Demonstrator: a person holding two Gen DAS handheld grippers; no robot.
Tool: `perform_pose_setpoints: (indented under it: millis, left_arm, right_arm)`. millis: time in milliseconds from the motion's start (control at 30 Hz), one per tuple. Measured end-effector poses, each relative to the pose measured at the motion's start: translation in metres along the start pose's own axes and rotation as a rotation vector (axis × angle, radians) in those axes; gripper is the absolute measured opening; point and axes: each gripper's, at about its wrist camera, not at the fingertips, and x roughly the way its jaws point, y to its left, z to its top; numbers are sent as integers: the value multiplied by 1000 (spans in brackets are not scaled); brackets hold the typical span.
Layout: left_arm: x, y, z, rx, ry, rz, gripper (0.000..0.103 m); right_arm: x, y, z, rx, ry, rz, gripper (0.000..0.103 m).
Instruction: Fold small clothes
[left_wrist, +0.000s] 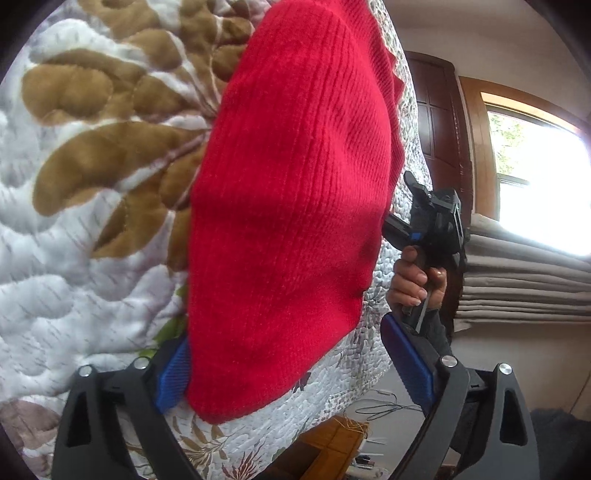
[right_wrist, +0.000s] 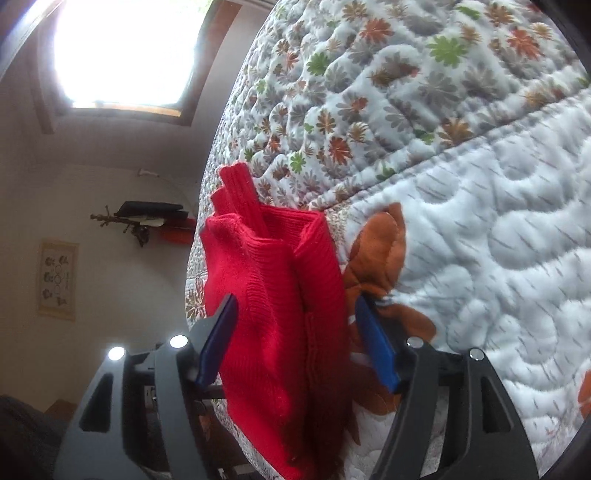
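Knitwear takes centre stage: the red knit garment (left_wrist: 291, 206) lies on the quilted bedspread (left_wrist: 74, 258), already doubled into layers, with a ribbed piece sticking out at its far end, so the fold looks well along and probably just needs tidying. The left gripper (left_wrist: 295, 373) stands wide, its blue pads either side of the near edge. The right gripper (right_wrist: 299, 343) is also spread wide around the bundle, clamping nothing. No containers show anywhere.
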Motion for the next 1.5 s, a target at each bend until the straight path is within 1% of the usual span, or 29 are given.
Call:
perform_pose_setpoints:
  millis: [33, 167, 233, 300, 400, 467, 500, 533, 567, 600, 633, 700, 800, 900, 967, 1067, 1167, 1267, 1367, 1400, 1500]
  left_arm:
    - [0, 2, 0, 10, 5, -19, 93]
    - [3, 2, 3, 45, 31, -67, 88]
    - [9, -3, 6, 63, 45, -92, 87]
    - [19, -8, 8, 87, 56, -95, 85]
    - [29, -7, 10, 81, 52, -85, 84]
    - [28, -5, 9, 73, 45, -52, 75]
    - [26, -1, 8, 59, 36, -32, 56]
    - [22, 4, 5, 43, 32, -14, 46]
    - [20, 9, 4, 28, 26, 6, 27]
    - [17, 12, 2, 22, 19, 5, 25]
    - [16, 11, 1, 25, 17, 5, 23]
    - [13, 7, -1, 42, 13, 6, 21]
    - [4, -4, -3, 79, 3, 2, 20]
    - [-11, -7, -5, 97, 7, -3, 19]
    - [-20, -5, -4, 95, 3, 0, 19]
    - [-38, 4, -11, 84, -9, 6, 19]
    - [-58, 7, -24, 73, -26, 20, 19]
    - [-91, 23, -48, 42, -59, 39, 19]
    - [-130, 40, -81, 1, -122, 51, 19]
    - [-147, 49, -96, -16, -151, 60, 19]
    - [-170, 76, -131, -90, -214, 86, 19]
  right_arm:
    - [3, -3, 8, -14, 18, 13, 62]
    - [25, 4, 25, -81, 94, 72, 61]
    - [41, 14, 32, -109, 128, 91, 59]
    - [56, 24, 37, -152, 162, 98, 59]
    - [69, 31, 41, -180, 190, 95, 59]
    - [74, 34, 44, -174, 188, 80, 59]
    - [74, 36, 43, -176, 184, 73, 60]
    - [72, 36, 40, -177, 178, 65, 60]
    - [72, 39, 39, -181, 173, 51, 57]
    - [72, 40, 38, -180, 164, 33, 47]
    - [72, 39, 37, -171, 157, 16, 35]
    - [66, 38, 32, -153, 131, 10, 30]
    - [61, 50, 20, -163, 95, -7, 28]
    - [61, 62, 14, -169, 74, -21, 28]
    - [67, 66, 8, -163, 70, -27, 28]
    - [85, 74, -2, -143, 81, -24, 28]
    - [111, 88, -16, -137, 113, -14, 28]
    - [146, 108, -36, -149, 171, 5, 28]
    - [192, 140, -59, -207, 252, 23, 28]
    - [209, 153, -70, -240, 284, 27, 27]
    - [248, 178, -96, -321, 357, 17, 28]
